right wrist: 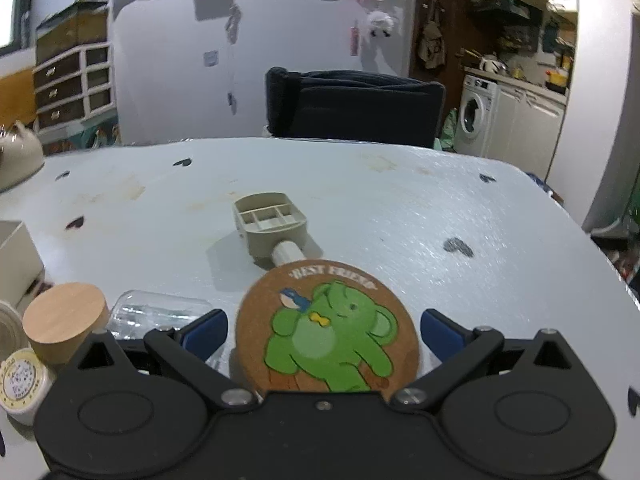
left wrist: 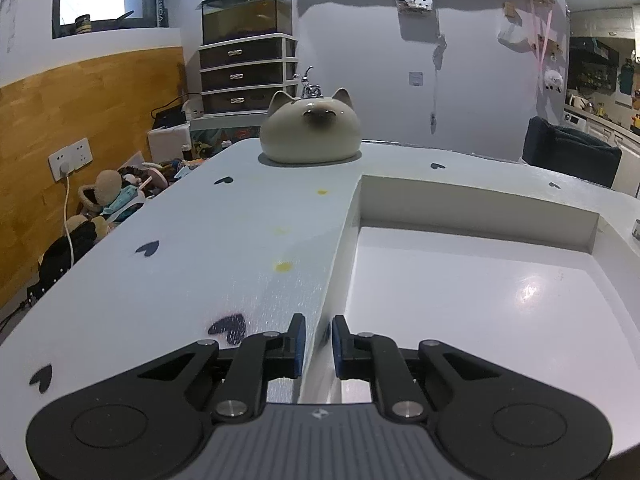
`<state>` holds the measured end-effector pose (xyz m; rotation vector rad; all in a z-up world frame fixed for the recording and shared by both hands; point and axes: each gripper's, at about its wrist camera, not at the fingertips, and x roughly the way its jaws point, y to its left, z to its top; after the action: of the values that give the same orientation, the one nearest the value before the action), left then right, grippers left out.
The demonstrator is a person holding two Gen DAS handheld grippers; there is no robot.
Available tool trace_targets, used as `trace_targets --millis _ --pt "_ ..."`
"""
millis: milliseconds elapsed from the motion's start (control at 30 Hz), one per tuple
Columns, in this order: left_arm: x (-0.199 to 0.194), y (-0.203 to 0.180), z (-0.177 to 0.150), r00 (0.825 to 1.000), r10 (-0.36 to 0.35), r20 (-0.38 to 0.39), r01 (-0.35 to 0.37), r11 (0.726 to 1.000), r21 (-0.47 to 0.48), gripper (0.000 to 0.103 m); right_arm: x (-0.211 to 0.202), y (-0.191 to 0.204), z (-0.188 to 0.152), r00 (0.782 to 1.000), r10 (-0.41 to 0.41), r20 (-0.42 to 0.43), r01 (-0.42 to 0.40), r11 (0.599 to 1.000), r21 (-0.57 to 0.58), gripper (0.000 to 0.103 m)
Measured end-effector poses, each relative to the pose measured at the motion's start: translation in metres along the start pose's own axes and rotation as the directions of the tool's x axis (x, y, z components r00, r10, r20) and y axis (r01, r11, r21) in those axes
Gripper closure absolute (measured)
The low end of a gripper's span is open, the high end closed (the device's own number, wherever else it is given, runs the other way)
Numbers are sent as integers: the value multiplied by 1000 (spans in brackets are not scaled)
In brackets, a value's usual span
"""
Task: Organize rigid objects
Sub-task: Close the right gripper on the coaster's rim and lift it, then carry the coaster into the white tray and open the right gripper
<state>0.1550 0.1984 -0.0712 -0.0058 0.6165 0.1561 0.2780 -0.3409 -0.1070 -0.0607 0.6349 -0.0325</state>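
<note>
In the left wrist view my left gripper [left wrist: 319, 336] is shut on the thin left wall of a shallow white box [left wrist: 460, 280] that lies on the white table [left wrist: 180, 240]. The box holds nothing. In the right wrist view my right gripper [right wrist: 324, 332] is open, its blue pads [right wrist: 208, 332] on either side of a round cork coaster [right wrist: 332, 312] with a green bear print. The coaster lies flat on the table, and the pads do not press on it. Just beyond it lies a beige plastic part [right wrist: 272, 224] with a white stub.
A cat-shaped ceramic jar [left wrist: 310, 128] stands at the table's far edge. Left of my right gripper lie a glass jar [right wrist: 160, 312] with a wooden lid [right wrist: 66, 320], a small round tin [right wrist: 20, 380] and the white box's corner [right wrist: 16, 256]. A dark chair [right wrist: 356, 108] stands behind the table.
</note>
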Motion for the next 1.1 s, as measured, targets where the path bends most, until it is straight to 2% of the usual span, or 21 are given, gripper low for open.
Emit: trace_targets --millis 67,200,333,467,500,533,633,700,800,867,933,1100 --pt "1 -1 2 1000 -4 -4 4 1000 6 88 2 4 2 1000 -29 -10 28 999 -24 0" --pt "3 0 4 1000 -12 -13 12 1000 4 89 4 0 3 999 -30 -40 30 999 13 0" --pt "4 5 5 999 -25 -23 25 1000 -19 92 3 -6 1 999 -37 -37 39 998 44 10" --pt "5 8 7 999 -39 -33 38 999 -34 93 -4 -9 1 999 -25 -21 27 997 67 25" --pt "5 8 7 998 -41 -36 40 999 -37 93 -6 -9 0 1000 -20 -21 21 998 65 26" --pt "5 9 8 998 -44 -39 43 998 -40 93 -7 -8 0 1000 -19 -23 20 998 61 24" --pt "5 11 9 997 -56 -47 54 997 -54 94 -6 -11 -2 999 -48 -24 49 997 52 0" --pt "5 13 9 997 -62 -54 59 996 -66 94 -5 -17 -2 998 -51 -22 53 996 68 0" --pt "3 13 8 997 -60 -53 57 996 -64 94 -1 -28 -3 999 -14 -30 17 995 98 0" --pt "1 12 7 997 -56 -50 53 997 -61 94 6 -31 -5 999 3 -51 2 996 88 0" --pt "0 11 6 998 -51 -44 49 997 -55 94 11 -33 -7 998 -14 -59 18 997 70 0" --pt "-2 3 4 999 -15 -30 15 1000 -13 93 9 -38 -9 999 11 -33 -8 996 93 3"
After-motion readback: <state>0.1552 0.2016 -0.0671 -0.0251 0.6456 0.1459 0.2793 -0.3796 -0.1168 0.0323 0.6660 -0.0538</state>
